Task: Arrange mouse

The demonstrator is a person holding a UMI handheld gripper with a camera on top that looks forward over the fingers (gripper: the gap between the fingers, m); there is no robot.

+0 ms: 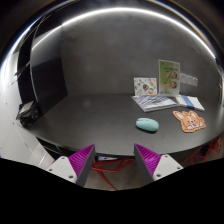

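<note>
My two-finger gripper (115,162) with its magenta pads (82,158) was released: the fingers stood spread with a wide gap between them and nothing in it. They hovered over the near edge of the dark grey table (95,112). Red cables (112,175) ran across between the bases of the fingers.

Beyond the fingertips, well apart from them and a little to the right, the small pale teal oval mouse (147,124) lay by itself on the bare table top. Nothing touched it.

To the right of the mouse, near the table's right edge, a flat orange-brown coaster-like piece with a pale pattern (189,120) lay on the surface; I could not make out what it really was.

Farther back, a spread of white printed paper sheets (156,100) lay flat toward the far right of the table, with a light blue sheet (190,102) beside them. At the far edge behind those, two upright printed cards (169,76) stood side by side, the right one taller and green-tinted.

On the left, a large dark flat panel (48,78) leaned up from the table's left edge against the grey wall (110,50).
</note>
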